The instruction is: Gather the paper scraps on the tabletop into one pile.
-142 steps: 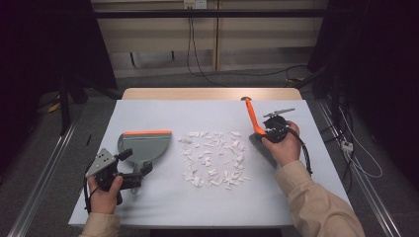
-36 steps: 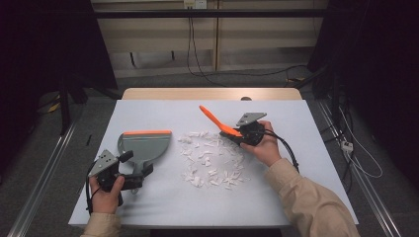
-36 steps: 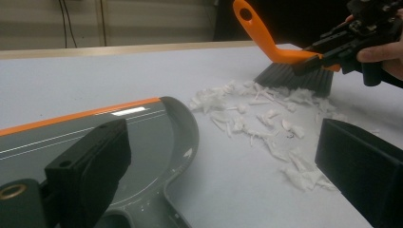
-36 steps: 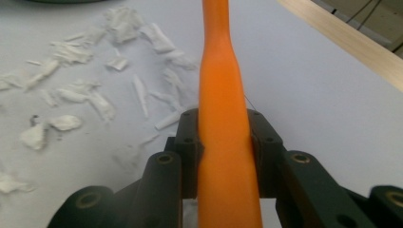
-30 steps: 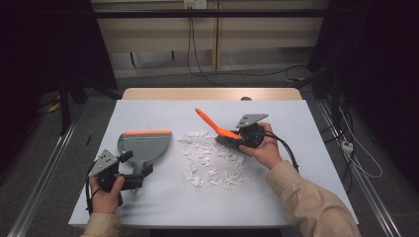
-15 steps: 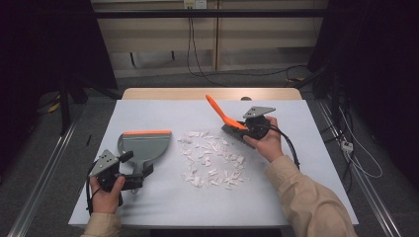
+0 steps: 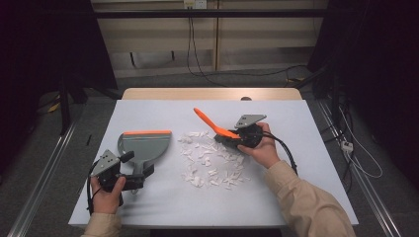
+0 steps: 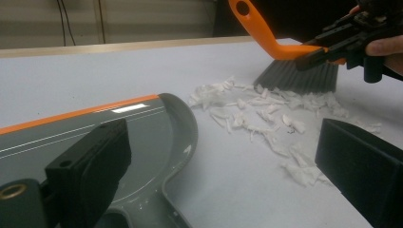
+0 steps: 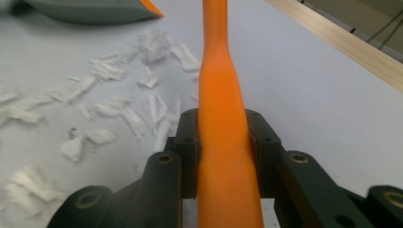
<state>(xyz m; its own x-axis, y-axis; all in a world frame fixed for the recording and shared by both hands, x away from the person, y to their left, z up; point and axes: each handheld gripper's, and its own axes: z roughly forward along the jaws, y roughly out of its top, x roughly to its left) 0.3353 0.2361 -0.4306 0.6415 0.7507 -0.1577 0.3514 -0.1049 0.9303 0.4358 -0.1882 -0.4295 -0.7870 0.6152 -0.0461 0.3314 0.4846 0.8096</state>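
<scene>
Two claws are busy: my right claw clamps the orange-handled brush mid-frame beside the white paper scraps; my left claw grips the grey plastic dustpan lower left. Sweeping too briskly could scatter scraps past the pan.

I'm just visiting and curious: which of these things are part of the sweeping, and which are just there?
In the job:
- orange brush, clamped in the right gripper
- grey dustpan, by the left gripper
- white paper scraps

Just there:
- cables on the floor
- wooden table edge
</scene>
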